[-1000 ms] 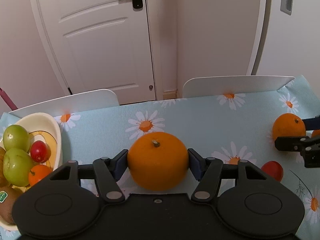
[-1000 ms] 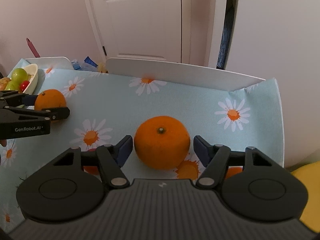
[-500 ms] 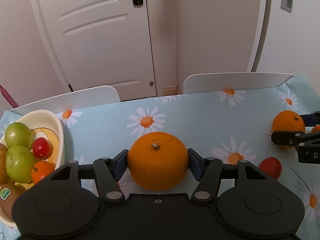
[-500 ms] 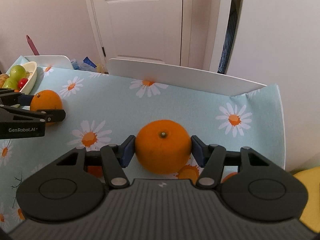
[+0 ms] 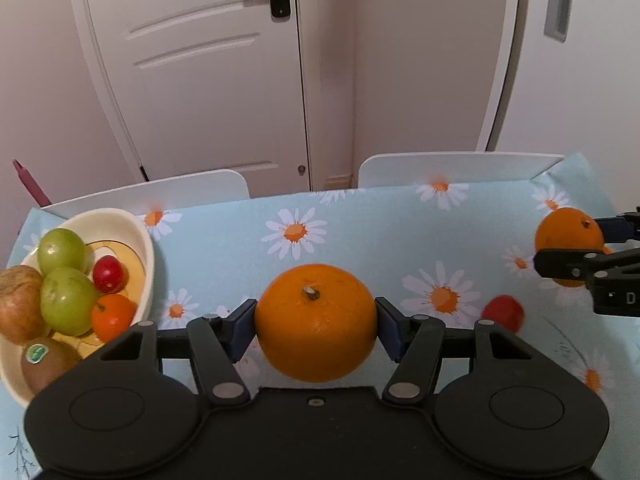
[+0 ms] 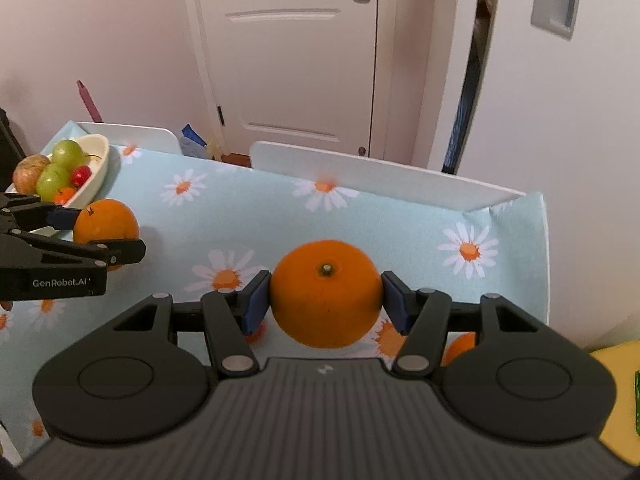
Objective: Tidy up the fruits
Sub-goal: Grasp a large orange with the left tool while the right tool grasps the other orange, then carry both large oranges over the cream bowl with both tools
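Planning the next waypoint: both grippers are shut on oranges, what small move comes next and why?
Probably carry the left gripper leftward toward the cream oval fruit bowl. It is shut on a round orange, and the bowl lies just to its left, with room near its rim. The right gripper, holding the other orange, is farther away.

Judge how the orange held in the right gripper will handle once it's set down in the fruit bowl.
The orange looks round, so it will probably roll unless nested against other fruit. Its firm peel shows no denting between the right gripper fingers, so it's likely sturdy. The bowl looks crowded.
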A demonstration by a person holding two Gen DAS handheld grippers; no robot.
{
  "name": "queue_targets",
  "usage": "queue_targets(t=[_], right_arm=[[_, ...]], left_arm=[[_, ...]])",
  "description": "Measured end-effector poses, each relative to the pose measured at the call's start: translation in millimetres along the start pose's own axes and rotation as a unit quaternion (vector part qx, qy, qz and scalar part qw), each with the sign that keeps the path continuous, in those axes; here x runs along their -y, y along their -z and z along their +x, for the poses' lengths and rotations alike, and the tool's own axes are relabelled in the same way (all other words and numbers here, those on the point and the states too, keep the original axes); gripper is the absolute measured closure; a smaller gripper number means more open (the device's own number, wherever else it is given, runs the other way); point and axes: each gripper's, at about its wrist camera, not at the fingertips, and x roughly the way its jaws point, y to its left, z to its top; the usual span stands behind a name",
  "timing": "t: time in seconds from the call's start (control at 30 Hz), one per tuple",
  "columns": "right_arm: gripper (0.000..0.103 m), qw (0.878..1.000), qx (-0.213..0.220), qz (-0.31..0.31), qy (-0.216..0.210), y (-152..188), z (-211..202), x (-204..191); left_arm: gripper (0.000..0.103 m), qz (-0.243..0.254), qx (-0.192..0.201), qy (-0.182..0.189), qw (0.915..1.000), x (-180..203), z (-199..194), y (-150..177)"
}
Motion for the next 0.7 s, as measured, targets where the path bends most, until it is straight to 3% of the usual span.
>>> queue_targets(t=[0.43,0.7], right_arm=[[0.029,1.000,0.015,0.021,0.011,-15,-42,-72],[0.029,0.999,0.025,0.038,-0.004,-29,-51,-130]], left_arm=[[0.037,0.018,0.030,0.040,0.9986,-51,-63,11],[0.037,0.024,0.051,0.039,0.9976,-105,-95,11]])
